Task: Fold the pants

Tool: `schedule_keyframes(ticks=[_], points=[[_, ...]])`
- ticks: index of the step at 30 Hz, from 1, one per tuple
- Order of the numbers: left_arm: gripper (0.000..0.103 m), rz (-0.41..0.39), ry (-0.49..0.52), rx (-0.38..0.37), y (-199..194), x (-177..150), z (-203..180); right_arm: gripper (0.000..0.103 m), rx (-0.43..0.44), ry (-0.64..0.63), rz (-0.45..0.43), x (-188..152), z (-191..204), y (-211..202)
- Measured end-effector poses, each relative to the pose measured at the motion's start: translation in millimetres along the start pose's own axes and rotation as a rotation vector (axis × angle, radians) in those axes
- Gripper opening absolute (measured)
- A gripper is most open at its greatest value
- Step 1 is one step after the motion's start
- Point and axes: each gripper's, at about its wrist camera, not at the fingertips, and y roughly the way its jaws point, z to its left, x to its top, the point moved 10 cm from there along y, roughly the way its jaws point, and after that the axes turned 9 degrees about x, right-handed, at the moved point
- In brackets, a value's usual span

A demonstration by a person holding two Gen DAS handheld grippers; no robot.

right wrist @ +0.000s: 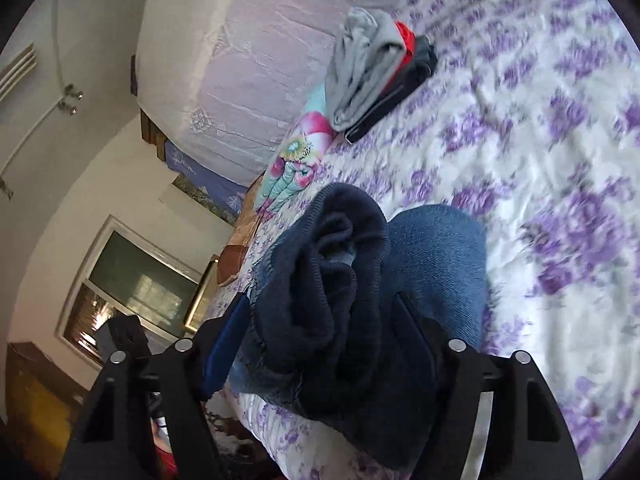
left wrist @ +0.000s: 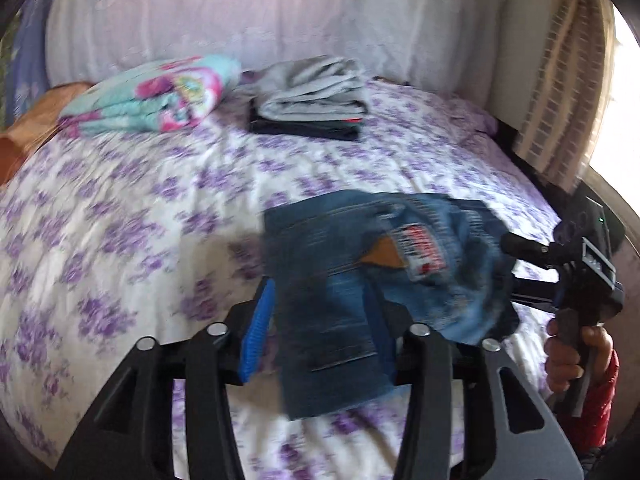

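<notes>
Now, left gripper (left wrist: 320,320): jaws parted around jeans (left wrist: 360,272), grip unclear.
Right gripper (right wrist: 320,344): waistband lies between its jaws; clamping cannot be told.
Bedspread (left wrist: 140,208): jeans laid on it.

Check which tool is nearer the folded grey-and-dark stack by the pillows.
Neither clearly: both sit at the jeans, far from the clothes stack. Left tool at the leg end, right tool at the waistband.

One pair of jeans (left wrist: 360,264), two grippers, one stack of folded clothes (left wrist: 308,100).
</notes>
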Motion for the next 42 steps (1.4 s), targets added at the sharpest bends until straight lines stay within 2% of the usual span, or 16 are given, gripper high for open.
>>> schedule_keyframes(ticks=[1, 4, 10, 14, 18, 20, 23, 25, 27, 29, 31, 33, 34, 35, 39, 42], points=[[0.058, 0.016, -0.009, 0.009, 3.6, -3.0, 4.4, 0.073, -0.001, 0.0, -0.003, 0.9, -0.1, 2.4], [0.063, 0.057, -0.05, -0.025, 15.3, -9.3, 12.6, 0.071, -0.004, -0.019, 0.009, -0.8, 5.6, 7.4], [0.065, 0.034, -0.036, -0.001, 20.0, -5.8, 17.9, 0.027, -0.043, -0.1, -0.021, 5.6, 20.2, 5.1], [0.065, 0.013, -0.046, -0.059, 6.3, 4.2, 10.4, 0.023, -0.018, -0.195, -0.045, 10.9, 56.5, -1.1], [0.065, -0.027, 0.016, -0.09, -6.0, 11.2, -15.2, 0.022, -0.02, -0.259, -0.084, 4.6, 74.6, -20.9], [0.066, -0.022, 0.063, -0.114, -5.7, 6.1, -33.4, 0.022, -0.052, -0.231, -0.11, -1.1, 57.2, -36.2], [0.075, -0.006, 0.135, -0.104, 5.2, -7.9, -52.5, 0.021, -0.116, -0.118, -0.126, -9.6, 1.9, -50.6], [0.082, 0.034, 0.14, -0.104, 21.5, -19.0, -56.1, 0.025, -0.093, -0.049, -0.125, -15.1, -25.5, -51.3], [0.09, 0.07, 0.111, -0.088, 35.2, -25.8, -49.5, 0.03, -0.05, -0.009, -0.102, -13.0, -28.8, -48.2], [0.091, 0.118, 0.033, -0.151, 40.0, -28.7, -41.3, 0.043, -0.112, -0.054, -0.122, -7.0, -19.4, -55.5], [0.09, 0.152, -0.036, -0.196, 38.3, -27.0, -31.7, 0.049, -0.231, -0.156, -0.219, 6.9, -0.7, -76.4], [0.087, 0.105, -0.063, -0.135, 30.4, -13.9, -17.3, 0.074, -0.294, -0.27, -0.252, 16.1, 25.7, -83.6], [0.087, 0.07, -0.06, -0.095, 25.8, -6.0, -11.9, 0.092, -0.323, -0.334, -0.241, 19.8, 39.7, -79.3], [0.087, 0.033, -0.046, -0.067, 19.3, 4.3, -9.8, 0.097, -0.349, -0.388, -0.222, 22.8, 49.4, -71.2], [0.094, 0.001, 0.008, -0.001, 22.0, 25.4, -15.8, 0.099, -0.499, -0.586, -0.134, 27.9, 66.5, -21.5], [0.099, 0.08, 0.102, 0.068, 65.4, 11.5, -26.9, 0.1, -0.63, -0.592, -0.029, 20.9, 32.8, 10.6]])
